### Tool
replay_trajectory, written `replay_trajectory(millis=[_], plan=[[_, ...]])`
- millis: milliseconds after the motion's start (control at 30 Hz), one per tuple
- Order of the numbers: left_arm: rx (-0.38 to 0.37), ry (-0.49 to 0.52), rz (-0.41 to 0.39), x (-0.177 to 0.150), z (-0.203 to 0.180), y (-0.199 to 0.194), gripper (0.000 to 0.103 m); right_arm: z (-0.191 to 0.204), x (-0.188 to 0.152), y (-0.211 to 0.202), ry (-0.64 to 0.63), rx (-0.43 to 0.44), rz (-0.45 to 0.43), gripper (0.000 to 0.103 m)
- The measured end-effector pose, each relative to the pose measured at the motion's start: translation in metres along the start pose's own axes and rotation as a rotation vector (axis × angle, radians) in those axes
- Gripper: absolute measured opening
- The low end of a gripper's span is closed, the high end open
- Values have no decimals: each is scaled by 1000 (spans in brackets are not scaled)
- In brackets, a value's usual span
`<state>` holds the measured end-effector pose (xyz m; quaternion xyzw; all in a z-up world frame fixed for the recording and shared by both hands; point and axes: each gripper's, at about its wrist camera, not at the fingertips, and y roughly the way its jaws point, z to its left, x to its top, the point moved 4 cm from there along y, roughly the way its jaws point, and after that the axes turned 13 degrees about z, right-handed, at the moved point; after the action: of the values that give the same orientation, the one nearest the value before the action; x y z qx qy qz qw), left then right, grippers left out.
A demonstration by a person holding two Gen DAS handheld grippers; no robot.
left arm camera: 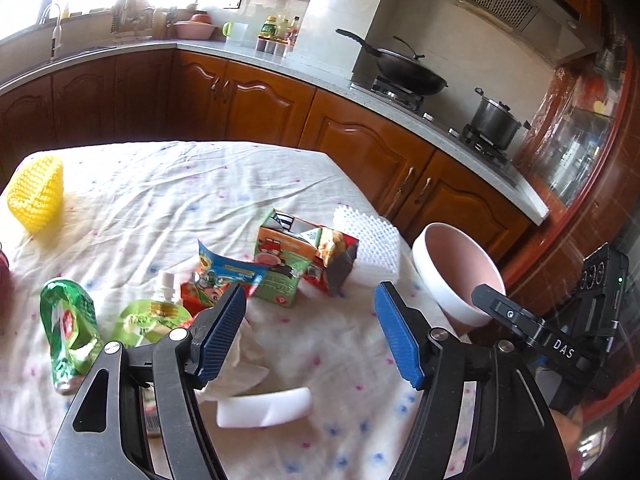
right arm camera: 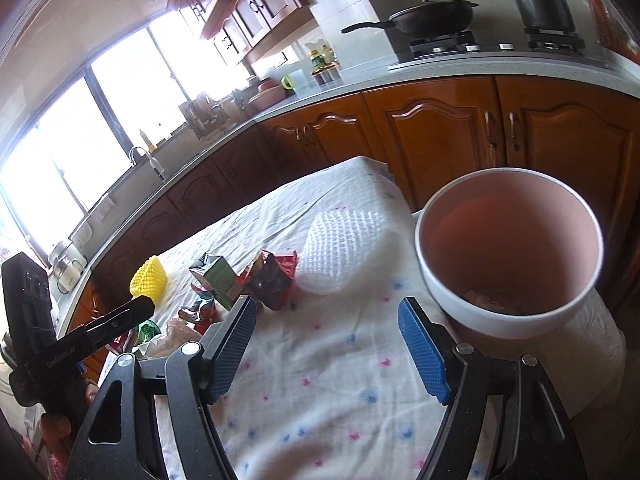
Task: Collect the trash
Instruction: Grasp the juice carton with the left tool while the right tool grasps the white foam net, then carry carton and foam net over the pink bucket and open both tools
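Observation:
Trash lies on the cloth-covered table [left arm camera: 168, 184]: a crushed green can [left arm camera: 70, 328], a green pouch [left arm camera: 156, 312], a blue wrapper [left arm camera: 224, 272], a juice carton [left arm camera: 280, 268], a dark red wrapper [left arm camera: 336, 260], white foam netting [left arm camera: 372, 244] and a white foam piece [left arm camera: 264, 406]. My left gripper [left arm camera: 311, 292] hangs open above the cloth, just short of the carton, with nothing between its fingers. The pink bin [right arm camera: 504, 324] stands at the table's right edge with some scraps at its bottom. Left of the bin, my right gripper [right arm camera: 328, 304] is open and holds nothing.
A yellow foam net [left arm camera: 38, 192] sits at the table's far left corner, and a crumpled tissue [left arm camera: 244, 360] lies under my left finger. Wooden cabinets [right arm camera: 440, 140] and a counter with a wok [left arm camera: 408, 68] and a pot [left arm camera: 494, 120] run behind the table.

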<state>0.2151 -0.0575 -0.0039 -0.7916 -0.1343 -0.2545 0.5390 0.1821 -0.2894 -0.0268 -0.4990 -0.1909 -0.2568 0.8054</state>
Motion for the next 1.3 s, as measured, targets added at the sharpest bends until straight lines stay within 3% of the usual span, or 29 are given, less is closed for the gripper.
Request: replay_trajectory(millis=[367,867,900,967,1000,1067,1300], plan=[[60,60,84,28,7,26,74,14,25,40,-43,15,48,75],[122,113,168,46,5,65,72,-4,49,111,-25,-82,183,73],[121,116,167,47,3,66,70,-5,48,114,-25,-84,191,71],[113,127,168,46,2,67,51,-8,48,120,-21,-89,206,53],[109,129,169,46,1,68,51,-9,48,123,-21,-92,211,47],[108,140,156,46,0,67,51,-11,46,126,-21,-97,222,15],[80,135,93,48,1,46,50,-9,45,110,-35,-76,171,9]])
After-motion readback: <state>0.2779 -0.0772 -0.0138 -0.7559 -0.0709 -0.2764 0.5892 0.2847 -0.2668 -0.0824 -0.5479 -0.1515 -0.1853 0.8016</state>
